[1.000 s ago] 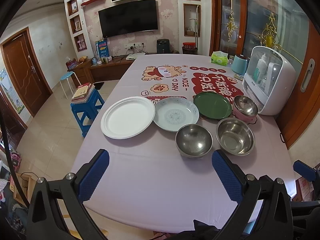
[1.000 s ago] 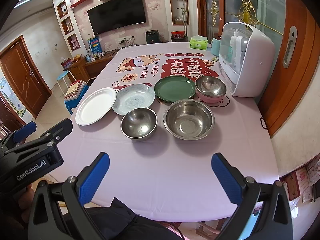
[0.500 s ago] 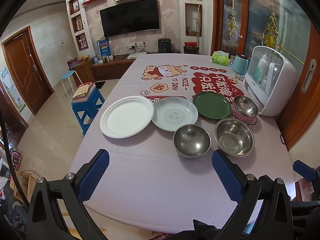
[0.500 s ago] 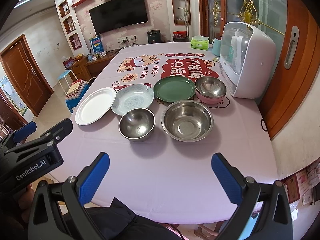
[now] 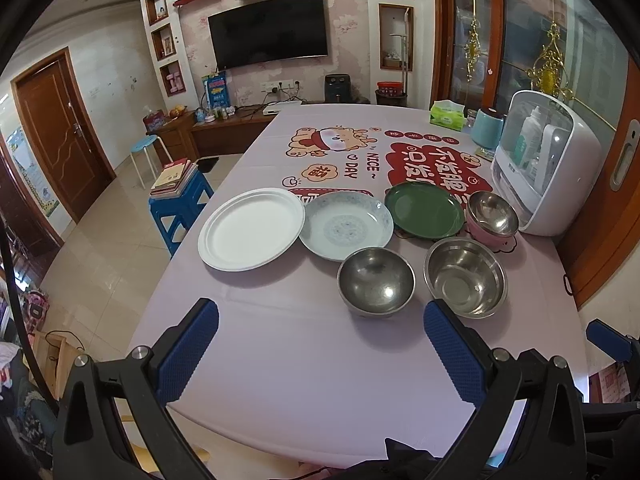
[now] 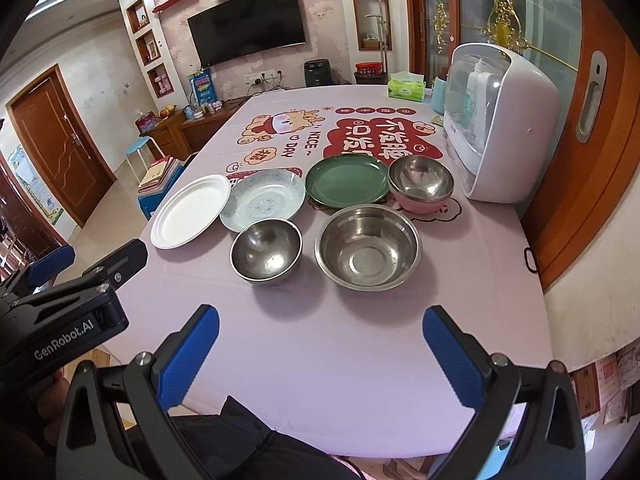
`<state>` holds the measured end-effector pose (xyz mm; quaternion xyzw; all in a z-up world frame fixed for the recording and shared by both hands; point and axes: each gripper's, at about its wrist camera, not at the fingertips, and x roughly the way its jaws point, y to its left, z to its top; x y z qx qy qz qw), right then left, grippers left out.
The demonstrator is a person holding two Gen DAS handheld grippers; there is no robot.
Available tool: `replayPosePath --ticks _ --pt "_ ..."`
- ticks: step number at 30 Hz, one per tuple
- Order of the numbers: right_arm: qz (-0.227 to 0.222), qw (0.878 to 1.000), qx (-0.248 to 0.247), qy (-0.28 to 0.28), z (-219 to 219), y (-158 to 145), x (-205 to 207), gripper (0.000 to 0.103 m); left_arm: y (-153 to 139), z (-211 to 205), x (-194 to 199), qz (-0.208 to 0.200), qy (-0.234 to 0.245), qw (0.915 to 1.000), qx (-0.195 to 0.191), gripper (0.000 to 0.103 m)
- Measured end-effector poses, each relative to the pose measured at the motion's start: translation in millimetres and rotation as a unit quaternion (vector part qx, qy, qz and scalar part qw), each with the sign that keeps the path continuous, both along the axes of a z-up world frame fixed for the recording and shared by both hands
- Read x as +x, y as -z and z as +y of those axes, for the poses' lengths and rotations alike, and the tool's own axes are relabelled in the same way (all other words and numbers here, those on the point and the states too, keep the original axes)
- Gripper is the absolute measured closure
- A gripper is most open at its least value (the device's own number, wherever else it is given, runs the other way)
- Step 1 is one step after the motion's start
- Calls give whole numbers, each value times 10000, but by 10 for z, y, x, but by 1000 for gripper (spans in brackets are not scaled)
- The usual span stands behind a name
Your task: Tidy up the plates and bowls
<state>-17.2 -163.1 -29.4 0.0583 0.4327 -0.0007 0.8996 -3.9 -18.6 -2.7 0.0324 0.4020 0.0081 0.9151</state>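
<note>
On the pink tablecloth lie a white plate [image 5: 251, 229], a pale blue patterned plate [image 5: 346, 225] and a green plate [image 5: 424, 209] in a row. In front stand a small steel bowl [image 5: 375, 281] and a larger steel bowl [image 5: 465, 277]. A steel bowl sits inside a pink bowl [image 5: 491, 218] at the right. My left gripper [image 5: 320, 344] is open and empty above the near table edge. My right gripper [image 6: 320, 346] is open and empty too, short of the steel bowls [image 6: 266, 250] [image 6: 368, 246].
A white dish cabinet [image 5: 544, 168] stands at the table's right edge, with a tissue box [image 5: 447, 114] and a blue cup [image 5: 486, 132] behind it. A blue stool with books [image 5: 180, 196] stands left of the table. The left gripper's body [image 6: 60, 312] shows in the right wrist view.
Both views have drifted slightly; the dishes sit a little further left in frame. No dish has moved and both grippers stay open.
</note>
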Motion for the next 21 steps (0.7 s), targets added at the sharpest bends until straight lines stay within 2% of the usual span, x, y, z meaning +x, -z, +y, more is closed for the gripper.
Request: replayPosePath --ticks 12,21 --pt "-11 9989 149 -447 -193 61 76 1 90 -135 -58 220 -369 9990 -83 1" --pt "-22 9973 163 -720 -155 69 96 1 166 -9 -58 339 -712 9965 -273 1"
